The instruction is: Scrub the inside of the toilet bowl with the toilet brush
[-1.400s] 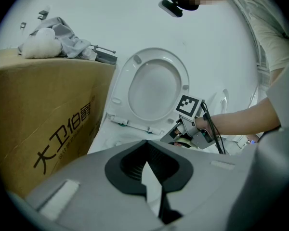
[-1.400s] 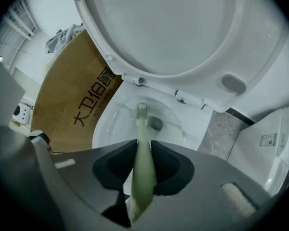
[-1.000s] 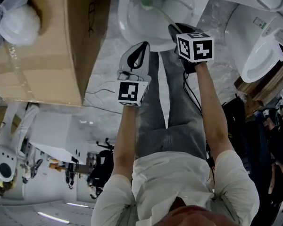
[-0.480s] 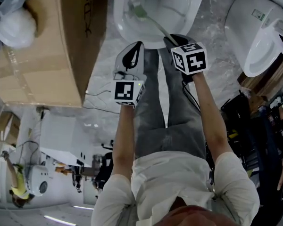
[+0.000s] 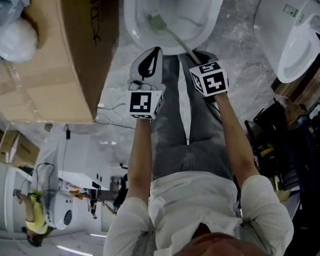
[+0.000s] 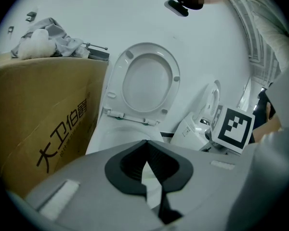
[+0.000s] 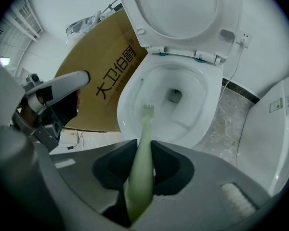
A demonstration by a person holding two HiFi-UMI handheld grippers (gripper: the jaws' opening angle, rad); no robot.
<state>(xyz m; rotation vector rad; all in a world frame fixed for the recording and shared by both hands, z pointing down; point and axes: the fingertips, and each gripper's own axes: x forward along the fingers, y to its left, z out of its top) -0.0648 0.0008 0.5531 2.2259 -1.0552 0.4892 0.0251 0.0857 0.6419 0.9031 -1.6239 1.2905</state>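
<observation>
The white toilet bowl (image 5: 132,20) stands at the top middle of the head view, with its seat and lid (image 7: 183,13) raised. My right gripper (image 5: 195,53) is shut on the pale green toilet brush (image 7: 140,162). The handle runs forward over the near rim, and the bristle head (image 7: 148,110) rests on the bowl's inner wall (image 7: 202,95), left of the drain hole. To the left, just short of the rim, my left gripper (image 5: 155,52) is shut and holds nothing. In the left gripper view its jaws (image 6: 145,146) meet at the tips.
A big cardboard box (image 5: 58,52) stands tight against the bowl's left side, with a white bundle (image 5: 13,36) on top. A second white toilet (image 5: 296,36) sits to the right on the marble floor (image 5: 240,41). Cables (image 5: 114,108) trail near the box.
The right gripper has drawn back toward the person, pulling the brush head from near the drain to the bowl's nearer left wall. The left gripper has hardly moved.
</observation>
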